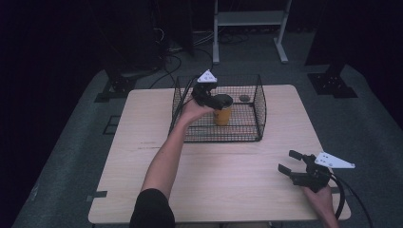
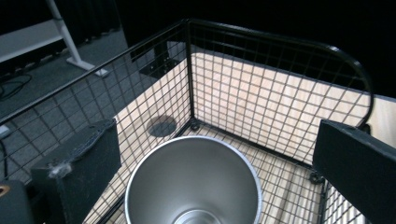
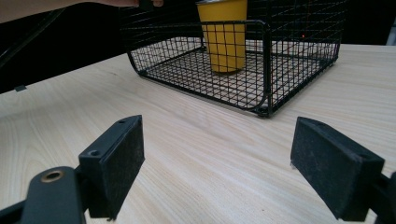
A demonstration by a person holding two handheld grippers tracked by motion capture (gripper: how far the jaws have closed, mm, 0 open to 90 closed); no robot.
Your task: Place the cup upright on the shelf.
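A yellow cup [image 1: 222, 114] with a steel inside [image 2: 194, 182] stands upright on the floor of a black wire basket [image 1: 260, 107] at the back middle of the wooden table. My left gripper [image 1: 215, 99] hovers over the cup's mouth inside the basket, open; in the left gripper view [image 2: 219, 140] its jaws flank the rim, the right one clearly apart from it. My right gripper [image 1: 288, 161] is open above the table's front right, nothing between its jaws [image 3: 219, 140], facing the basket [image 3: 266, 65] and the cup [image 3: 224, 37].
A dark round spot [image 1: 244, 98] lies on the table just beyond the basket's back wall [image 2: 280, 42]. A white metal frame [image 1: 249, 19] stands on the floor behind the table. Bare tabletop [image 1: 214, 166] stretches between the basket and the front edge.
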